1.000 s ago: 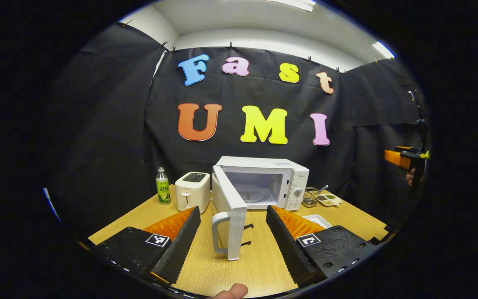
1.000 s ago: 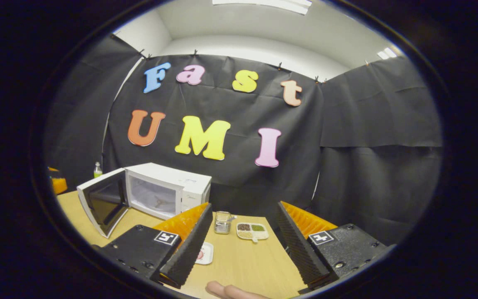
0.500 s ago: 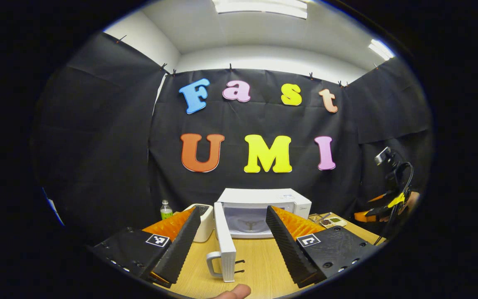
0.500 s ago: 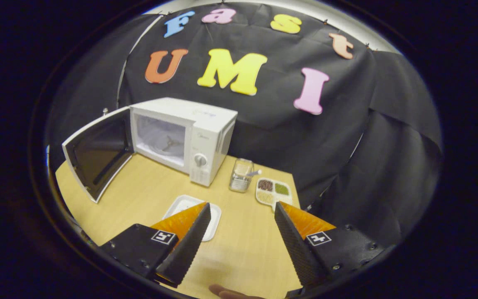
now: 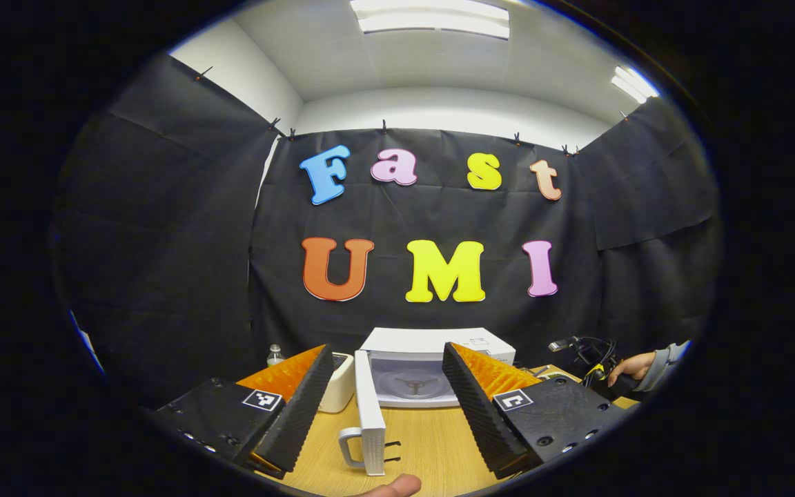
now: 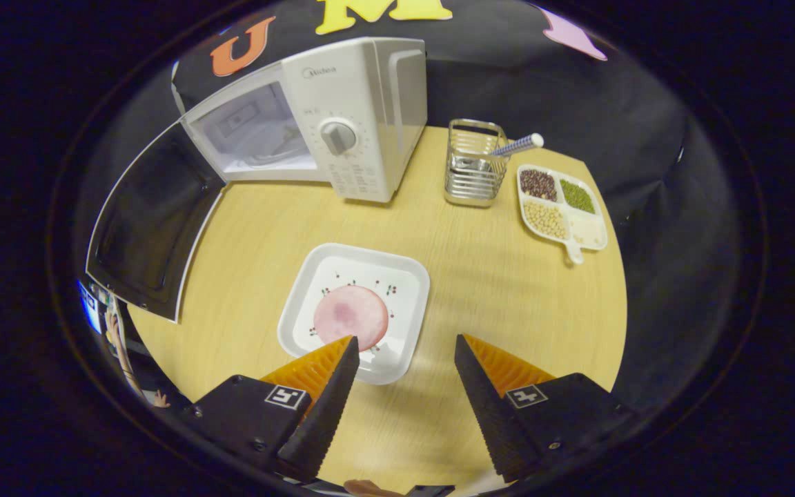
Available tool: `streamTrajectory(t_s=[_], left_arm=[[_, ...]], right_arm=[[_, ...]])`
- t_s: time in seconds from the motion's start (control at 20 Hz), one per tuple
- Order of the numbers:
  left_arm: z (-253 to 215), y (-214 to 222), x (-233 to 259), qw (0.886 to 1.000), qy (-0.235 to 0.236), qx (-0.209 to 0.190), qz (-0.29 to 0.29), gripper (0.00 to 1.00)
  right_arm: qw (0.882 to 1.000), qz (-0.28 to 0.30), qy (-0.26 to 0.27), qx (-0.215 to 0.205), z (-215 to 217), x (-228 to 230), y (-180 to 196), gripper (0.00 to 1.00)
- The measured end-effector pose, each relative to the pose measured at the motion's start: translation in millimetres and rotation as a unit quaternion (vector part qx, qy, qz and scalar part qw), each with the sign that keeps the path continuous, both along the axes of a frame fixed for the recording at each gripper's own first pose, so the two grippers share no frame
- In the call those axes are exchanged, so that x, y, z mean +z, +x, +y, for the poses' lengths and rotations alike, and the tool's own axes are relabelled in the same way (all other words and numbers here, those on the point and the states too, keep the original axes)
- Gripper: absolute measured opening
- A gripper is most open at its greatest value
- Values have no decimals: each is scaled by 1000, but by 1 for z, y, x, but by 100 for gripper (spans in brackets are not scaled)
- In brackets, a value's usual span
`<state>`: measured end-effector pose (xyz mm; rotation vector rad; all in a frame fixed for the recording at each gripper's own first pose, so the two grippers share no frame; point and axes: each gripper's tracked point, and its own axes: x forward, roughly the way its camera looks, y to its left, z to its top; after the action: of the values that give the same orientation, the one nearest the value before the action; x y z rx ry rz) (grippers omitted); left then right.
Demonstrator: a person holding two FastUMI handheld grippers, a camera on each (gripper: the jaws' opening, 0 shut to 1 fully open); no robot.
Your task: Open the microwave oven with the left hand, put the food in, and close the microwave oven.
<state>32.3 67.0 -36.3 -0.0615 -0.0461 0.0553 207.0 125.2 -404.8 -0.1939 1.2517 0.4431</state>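
The wooden table (image 6: 508, 290) spread wide under the right gripper view, and at its far end stood the white microwave oven (image 6: 342, 131), its door (image 6: 152, 221) swung fully open toward the left edge, dark inner face showing. In the left gripper view that same door (image 5: 368, 414) stood edge-on between the fingers, handle on its near side, cavity and turntable visible behind it. Just left of the oven sat a white toaster (image 5: 337, 382), with a bottle (image 5: 274, 355) peeking out beyond. The food, a round pink slice (image 6: 350, 317), lay on a square white plate (image 6: 408, 276) in the middle of the table, well apart from the oven. The right gripper (image 6: 401, 362) hovered over the plate's near edge, jaws spread, holding nothing. The left gripper (image 5: 387, 373) was spread too, empty. Right of the oven stood a wire basket (image 6: 472, 172), and beside it a divided dish (image 6: 563, 207) of beans and grains.
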Motion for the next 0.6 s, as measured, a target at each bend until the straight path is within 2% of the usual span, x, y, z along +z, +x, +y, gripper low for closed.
streamTrajectory(t_s=[0.05,0.1,0.15,0.2,0.25,0.3,0.35,0.4,0.45,0.55,0.6], left_arm=[[1,-1,-1,1000,-1,2,1,95],[1,-1,-3,1000,-2,3,5,95],[2,0,-6,1000,-2,4,9,95],[3,0,-8,1000,-1,5,13,95],[3,0,-10,1000,1,7,16,95],[3,1,-10,1000,3,7,19,95],[3,1,-11,1000,6,6,21,95],[1,3,-11,1000,9,6,22,84],[0,4,-12,1000,12,4,24,95],[-2,7,-15,999,18,3,28,95],[-2,8,-16,999,21,3,30,95]], right_arm=[[1000,24,5,-11,1,-11,3,80],[999,44,15,-26,3,-20,7,70],[997,65,27,-40,7,-28,10,66],[994,84,41,-50,11,-31,12,69],[993,94,43,-56,12,-34,18,65],[993,98,43,-54,11,-38,22,52],[993,99,41,-49,9,-42,29,48],[992,110,45,-46,10,-43,32,45],[989,128,55,-50,13,-45,31,41],[984,163,59,-50,15,-51,25,30],[982,175,52,-42,12,-55,24,12]])
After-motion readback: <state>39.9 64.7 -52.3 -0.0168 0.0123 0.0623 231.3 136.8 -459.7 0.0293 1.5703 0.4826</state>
